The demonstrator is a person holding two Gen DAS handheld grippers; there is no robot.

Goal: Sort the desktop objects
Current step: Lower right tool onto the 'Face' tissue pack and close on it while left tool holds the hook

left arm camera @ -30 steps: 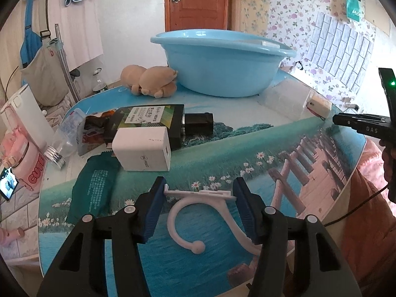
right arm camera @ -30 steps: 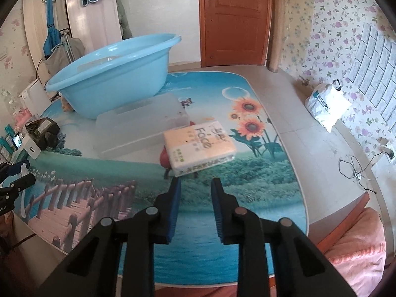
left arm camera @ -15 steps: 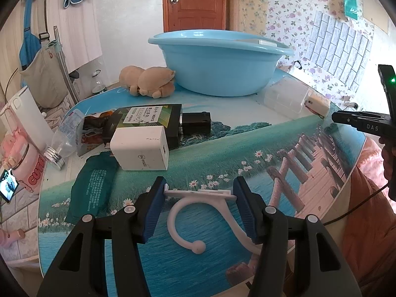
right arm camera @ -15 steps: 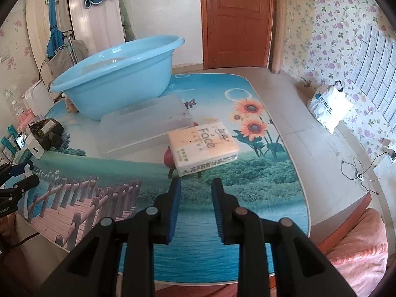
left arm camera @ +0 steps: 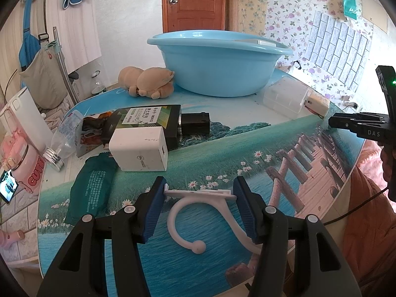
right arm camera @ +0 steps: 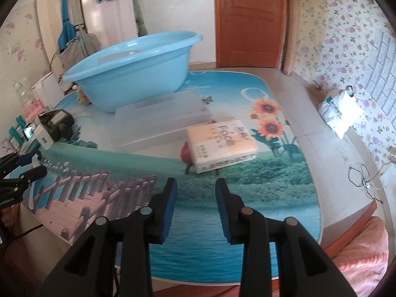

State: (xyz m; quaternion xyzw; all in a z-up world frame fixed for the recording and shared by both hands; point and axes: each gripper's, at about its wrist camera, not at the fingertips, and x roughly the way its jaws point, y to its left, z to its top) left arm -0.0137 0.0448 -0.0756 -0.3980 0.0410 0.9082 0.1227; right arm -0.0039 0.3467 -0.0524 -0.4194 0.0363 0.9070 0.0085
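My left gripper (left arm camera: pixel 199 193) is shut on a white plastic hook (left arm camera: pixel 195 220), with the hook's flat bar pinched between the blue pads and its curl hanging toward me over the table (left arm camera: pixel 247 148). My right gripper (right arm camera: pixel 196 188) hovers over the table's front; its jaws are opening and nothing is between them. Ahead of it lies a pale tissue pack (right arm camera: pixel 221 143) with a small red object (right arm camera: pixel 185 153) at its left end. A white charger cube (left arm camera: pixel 139 152), a black box (left arm camera: pixel 148 121) and a green packet (left arm camera: pixel 90 188) lie ahead-left of the left gripper.
A big blue basin (left arm camera: pixel 217 74) stands at the back, with a clear plastic box (right arm camera: pixel 158 123) in front of it. A plush toy (left arm camera: pixel 148 84) sits left of the basin. A bottle (left arm camera: pixel 64 141) and pink items crowd the left edge. A white bag (right arm camera: pixel 341 113) lies on the floor.
The right gripper's jaws have spread apart, and its view has swung slightly so the tissue pack sits further right. The left gripper and its hook have not moved.
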